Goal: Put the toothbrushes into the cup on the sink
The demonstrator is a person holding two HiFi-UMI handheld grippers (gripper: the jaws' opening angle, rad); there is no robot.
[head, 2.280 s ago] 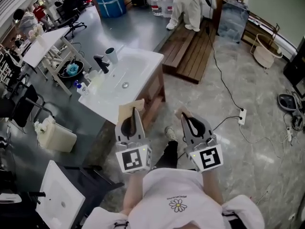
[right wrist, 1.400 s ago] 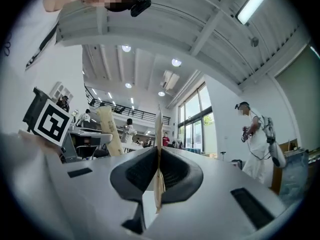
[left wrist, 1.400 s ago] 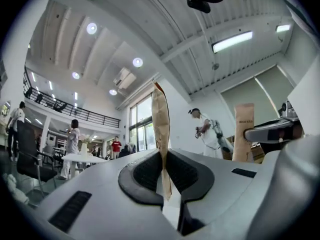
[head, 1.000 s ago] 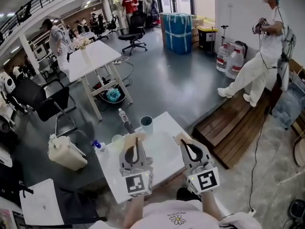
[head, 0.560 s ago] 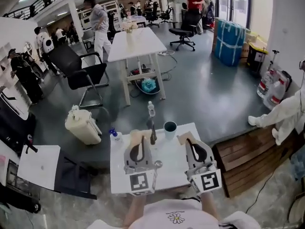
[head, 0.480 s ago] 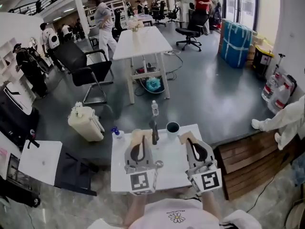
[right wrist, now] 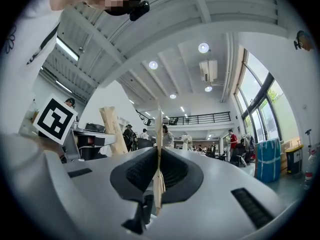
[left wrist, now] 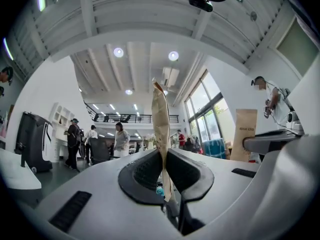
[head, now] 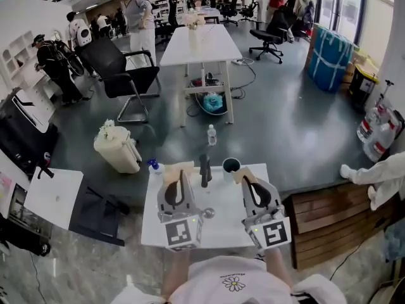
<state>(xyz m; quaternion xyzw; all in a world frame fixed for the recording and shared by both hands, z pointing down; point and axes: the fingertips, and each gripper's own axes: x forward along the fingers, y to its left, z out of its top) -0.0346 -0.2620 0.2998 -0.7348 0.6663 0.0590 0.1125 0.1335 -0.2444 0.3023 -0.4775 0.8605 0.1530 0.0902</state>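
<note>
Jaws sit together, empty, on my left tool (head: 179, 171) and right tool (head: 243, 176) above the sink (head: 223, 201). The cup (head: 231, 166) stands at its far rim beside the faucet (head: 204, 170); toothbrushes escape me, so I should search before opening.

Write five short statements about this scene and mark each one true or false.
1. In the head view, the cup stands on the sink, right of the tap. True.
2. The left gripper has its jaws wide apart. False: they are together.
3. The right gripper holds the cup. False: its jaws are together with nothing between them.
4. A black chair stands beside the white table. True.
5. A toothbrush sticks out of the cup. False: none shows there.
</note>
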